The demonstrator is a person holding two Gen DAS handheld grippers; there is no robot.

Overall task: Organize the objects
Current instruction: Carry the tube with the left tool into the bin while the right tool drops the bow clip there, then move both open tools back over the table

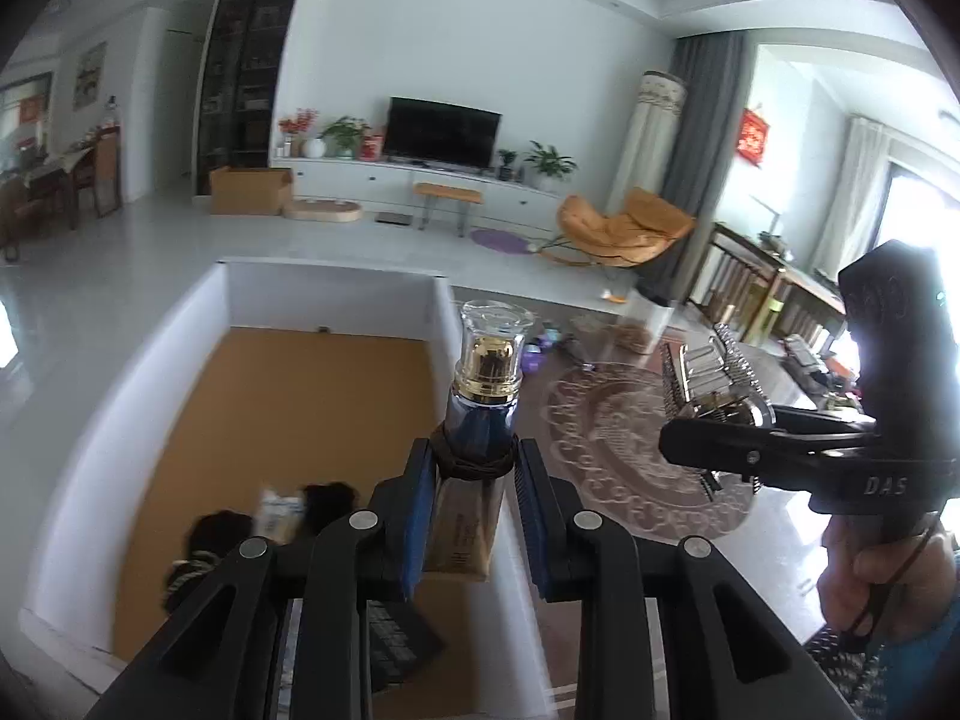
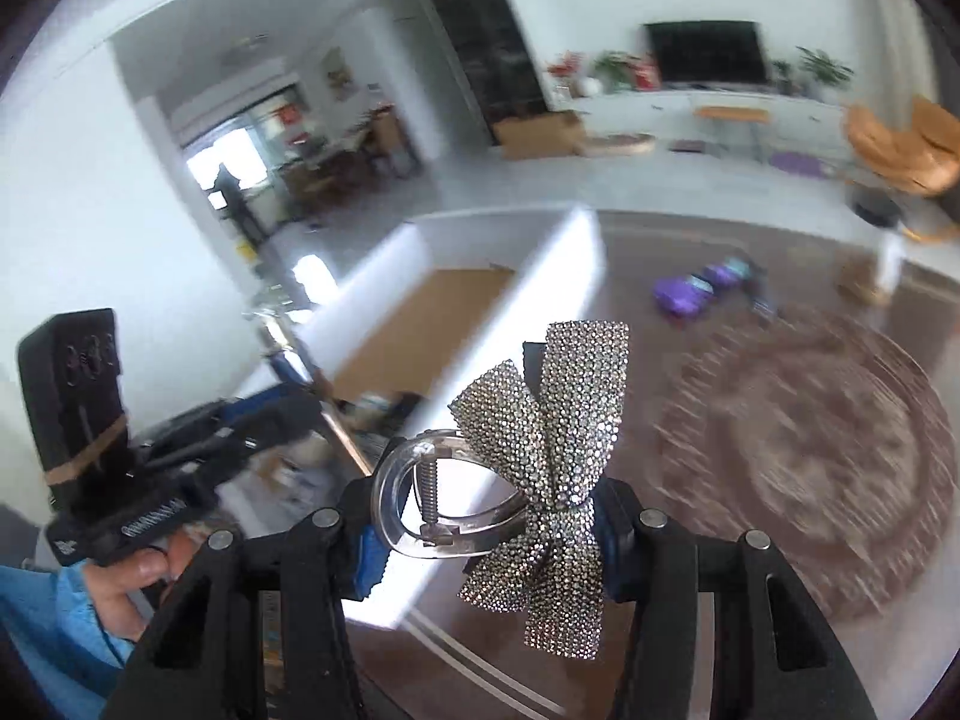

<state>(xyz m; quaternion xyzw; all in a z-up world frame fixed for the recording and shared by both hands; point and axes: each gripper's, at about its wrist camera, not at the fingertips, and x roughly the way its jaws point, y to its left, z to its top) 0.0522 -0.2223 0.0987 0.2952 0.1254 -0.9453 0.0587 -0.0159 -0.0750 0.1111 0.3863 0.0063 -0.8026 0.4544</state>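
Note:
My left gripper [image 1: 474, 480] is shut on a dark blue bottle [image 1: 480, 420] with a gold collar and a clear cap, and a brown band is wrapped round the bottle where the pads meet it. It hangs over the right wall of a white box [image 1: 330, 273] with a brown bottom. My right gripper [image 2: 486, 534] is shut on a clear hair claw clip with a rhinestone bow [image 2: 552, 456]. That gripper [image 1: 708, 450] and clip [image 1: 708, 372] also show at the right of the left wrist view. In the right wrist view the white box [image 2: 558, 276] lies ahead on the left.
Dark hair ties [image 1: 210, 534] and a small carton [image 1: 279, 504] lie in the box's near corner. A round patterned rug [image 2: 810, 450] covers the dark floor to the right, with purple toys [image 2: 684, 294] beyond it. A hand in a blue sleeve [image 2: 138, 576] holds the left gripper's handle.

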